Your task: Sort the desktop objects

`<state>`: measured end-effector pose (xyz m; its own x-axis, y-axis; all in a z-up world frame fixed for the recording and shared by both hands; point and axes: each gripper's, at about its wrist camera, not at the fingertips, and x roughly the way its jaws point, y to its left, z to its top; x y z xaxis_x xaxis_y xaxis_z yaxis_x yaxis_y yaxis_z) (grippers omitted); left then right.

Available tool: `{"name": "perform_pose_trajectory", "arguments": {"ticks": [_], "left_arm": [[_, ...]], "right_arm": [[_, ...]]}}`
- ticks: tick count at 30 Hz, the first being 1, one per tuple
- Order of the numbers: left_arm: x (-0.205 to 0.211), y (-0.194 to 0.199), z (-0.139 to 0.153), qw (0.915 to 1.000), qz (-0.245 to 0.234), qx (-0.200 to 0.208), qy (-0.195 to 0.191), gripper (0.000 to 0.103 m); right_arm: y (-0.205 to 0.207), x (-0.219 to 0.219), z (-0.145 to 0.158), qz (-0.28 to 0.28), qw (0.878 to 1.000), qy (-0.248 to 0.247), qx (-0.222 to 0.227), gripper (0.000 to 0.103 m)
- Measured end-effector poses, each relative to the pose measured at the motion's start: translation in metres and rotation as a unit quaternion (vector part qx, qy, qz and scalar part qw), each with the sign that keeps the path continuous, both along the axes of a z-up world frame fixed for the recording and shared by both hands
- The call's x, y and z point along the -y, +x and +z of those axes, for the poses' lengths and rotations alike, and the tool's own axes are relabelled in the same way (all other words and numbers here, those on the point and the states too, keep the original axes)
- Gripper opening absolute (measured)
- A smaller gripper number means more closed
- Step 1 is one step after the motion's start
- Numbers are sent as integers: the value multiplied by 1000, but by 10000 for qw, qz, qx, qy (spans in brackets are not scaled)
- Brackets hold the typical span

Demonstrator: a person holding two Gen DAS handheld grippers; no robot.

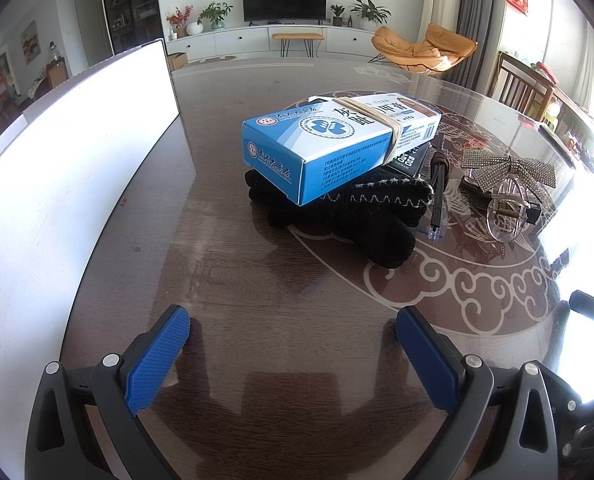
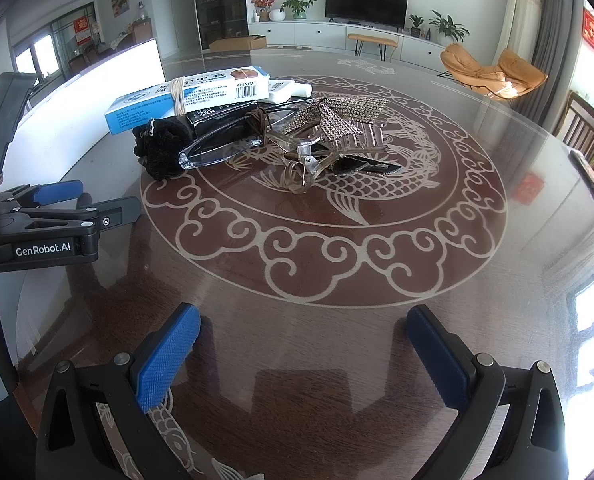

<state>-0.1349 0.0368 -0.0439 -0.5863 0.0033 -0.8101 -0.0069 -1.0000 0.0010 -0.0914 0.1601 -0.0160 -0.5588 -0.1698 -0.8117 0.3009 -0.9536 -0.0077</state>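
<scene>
1. Left gripper (image 1: 293, 344) was spread wide, nothing between its blue pads (image 1: 157, 356), low over the table (image 1: 257, 300).
2. Right gripper (image 2: 303, 344) was also wide apart and empty, over the table's cloud-and-fish inlay; the left gripper body showed at the left edge of its view.
3. Pile of objects sat ahead of both grippers, near the table centre, well clear of the fingertips.
4. Blue-and-white box (image 1: 329, 140), with a rubber band (image 1: 381, 124) around it, lay on top of the black glove (image 1: 337, 216); long axis ran from near-left to far-right in the left view, blue end toward the left gripper.
5. A black packet (image 2: 213, 118) lay under the box's far end.
6. Clear-framed glasses (image 2: 233, 140), folded, lay just right of the glove, long axis roughly parallel to the box, with a brown cord (image 2: 259, 120) looped around them.
7. Rhinestone bow clip (image 2: 337, 116) rested on a clear claw clip (image 2: 309, 160), just right of the glasses.
8. White board (image 1: 57, 152) stood along the table's left side.
</scene>
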Motion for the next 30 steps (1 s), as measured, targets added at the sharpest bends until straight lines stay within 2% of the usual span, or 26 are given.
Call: {"name": "perform_pose_trajectory", "arguments": {"ticks": [25,30], "left_arm": [[0,-1,1,10000,-13,21,-17,103],[7,22,5,9999,7,143,52,103]], "right_arm": [[0,0,0,-1,10000,-4,-1,103],[2,-1,2,-6,10000,-29,-3,103]]}}
